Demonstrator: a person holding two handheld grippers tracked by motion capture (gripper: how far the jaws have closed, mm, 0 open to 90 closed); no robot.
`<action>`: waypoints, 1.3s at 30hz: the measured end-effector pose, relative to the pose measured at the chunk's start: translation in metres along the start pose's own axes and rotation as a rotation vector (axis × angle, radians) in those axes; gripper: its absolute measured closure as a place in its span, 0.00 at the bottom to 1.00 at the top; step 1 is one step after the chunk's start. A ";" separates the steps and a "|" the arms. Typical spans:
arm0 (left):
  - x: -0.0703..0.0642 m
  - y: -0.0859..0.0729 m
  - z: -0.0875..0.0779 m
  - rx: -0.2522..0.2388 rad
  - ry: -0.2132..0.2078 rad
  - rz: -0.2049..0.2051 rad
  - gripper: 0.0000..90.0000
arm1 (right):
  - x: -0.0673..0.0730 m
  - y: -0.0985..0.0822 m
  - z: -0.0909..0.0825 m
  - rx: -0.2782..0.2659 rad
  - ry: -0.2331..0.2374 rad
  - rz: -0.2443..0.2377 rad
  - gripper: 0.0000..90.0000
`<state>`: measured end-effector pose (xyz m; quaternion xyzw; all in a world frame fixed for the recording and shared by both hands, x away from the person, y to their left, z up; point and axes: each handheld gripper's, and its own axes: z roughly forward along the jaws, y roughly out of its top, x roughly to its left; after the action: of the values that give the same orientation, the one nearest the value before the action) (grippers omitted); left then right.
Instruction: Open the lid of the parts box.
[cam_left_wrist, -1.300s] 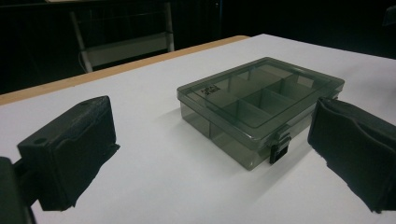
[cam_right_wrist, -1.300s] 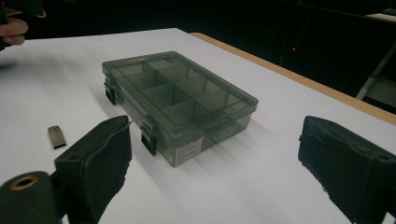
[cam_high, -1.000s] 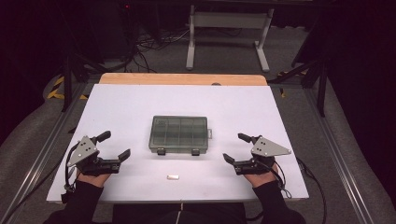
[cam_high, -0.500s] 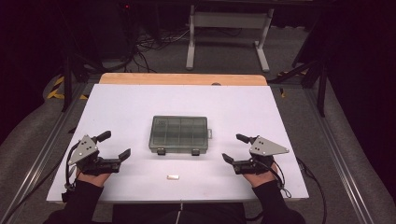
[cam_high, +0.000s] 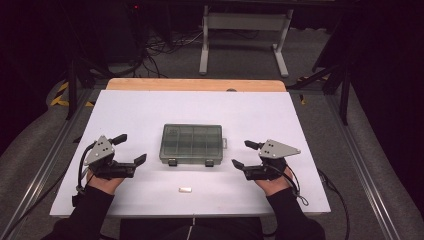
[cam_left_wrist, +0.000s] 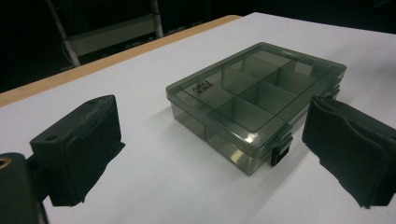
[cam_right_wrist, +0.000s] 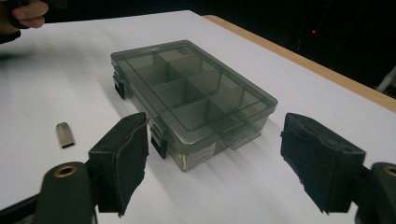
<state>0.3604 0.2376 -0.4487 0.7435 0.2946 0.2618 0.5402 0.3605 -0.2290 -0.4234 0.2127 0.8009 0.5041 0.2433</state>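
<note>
A smoky see-through compartment box (cam_high: 191, 144) lies shut in the middle of the white table (cam_high: 150, 107), its two dark latches facing the person. My left gripper (cam_high: 134, 147) rests to its left, jaws wide and open, pointing at the box (cam_left_wrist: 256, 100). At the box's right my right gripper (cam_high: 240, 153) is open too; its jaws have just been closing a little, with nothing between them. The box (cam_right_wrist: 187, 88) lies just beyond the right gripper's (cam_right_wrist: 219, 154) pads. A small silver metal piece (cam_high: 185, 189) lies near the front edge, also seen as the silver piece (cam_right_wrist: 65, 135).
A wooden strip (cam_high: 195, 84) borders the table's far edge. Behind it stand a metal stand (cam_high: 242, 37) and cables on the dark floor. The person's other hand (cam_right_wrist: 23, 11) shows at the top left of the right gripper view.
The right gripper's jaws stand slightly closer together and it has edged a touch toward the box. The left gripper, box and silver piece have not moved.
</note>
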 end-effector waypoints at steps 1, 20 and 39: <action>0.000 0.001 0.001 0.001 -0.006 -0.005 0.06 | 0.000 0.001 0.002 0.004 0.005 0.000 0.27; 0.001 0.013 0.030 0.082 -0.077 0.015 0.09 | -0.001 0.017 0.035 0.086 0.069 -0.017 0.29; 0.000 0.009 0.055 0.246 -0.185 -0.015 0.19 | -0.005 0.014 0.055 0.198 0.099 0.029 0.35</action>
<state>0.4008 0.1999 -0.4551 0.8229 0.2788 0.1501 0.4717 0.3994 -0.1878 -0.4303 0.2220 0.8546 0.4361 0.1737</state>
